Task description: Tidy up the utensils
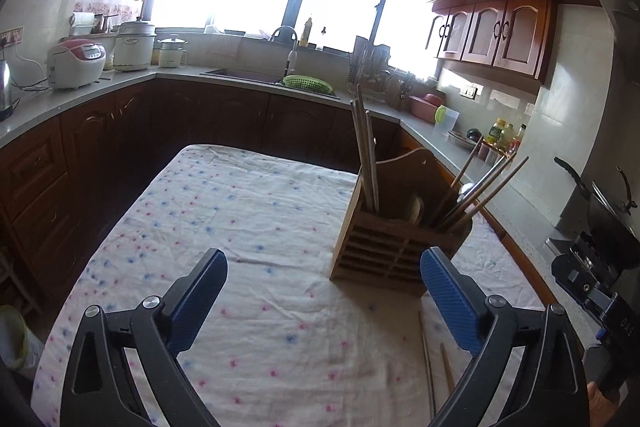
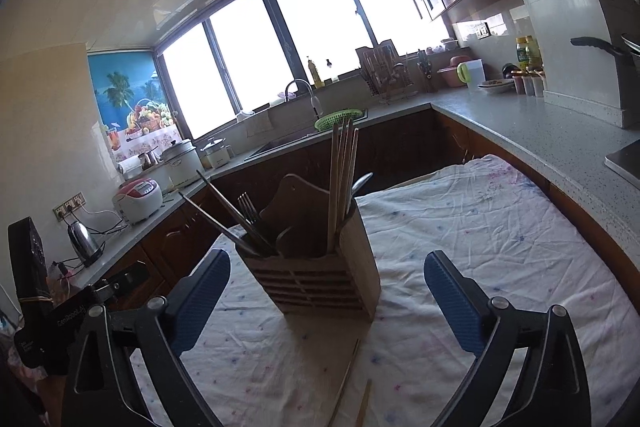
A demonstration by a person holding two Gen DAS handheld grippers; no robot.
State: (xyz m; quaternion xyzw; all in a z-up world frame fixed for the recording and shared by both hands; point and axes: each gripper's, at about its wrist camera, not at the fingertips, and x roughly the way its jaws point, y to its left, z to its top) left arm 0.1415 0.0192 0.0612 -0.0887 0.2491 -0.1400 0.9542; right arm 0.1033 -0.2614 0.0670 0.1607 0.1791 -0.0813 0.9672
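Note:
A slatted wooden utensil holder (image 1: 384, 251) (image 2: 320, 287) stands upright on the white flowered cloth (image 1: 240, 227) (image 2: 480, 247). It holds several chopsticks (image 1: 368, 163) (image 2: 340, 179), forks (image 2: 250, 207) and a spoon (image 2: 360, 183). Two loose chopsticks (image 1: 430, 367) (image 2: 348, 379) lie on the cloth near me. My left gripper (image 1: 324, 291) is open and empty, left of and in front of the holder. My right gripper (image 2: 326, 291) is open and empty, with the holder standing just beyond its fingers.
An L-shaped kitchen counter (image 1: 120, 83) (image 2: 540, 131) runs around the table, with a rice cooker (image 1: 76, 63), kettle (image 2: 84, 239), sink with green basket (image 1: 308, 83), dish rack (image 2: 384, 71) and bottles (image 1: 504, 135). The other gripper's body (image 1: 592, 283) (image 2: 52, 323) shows at each view's edge.

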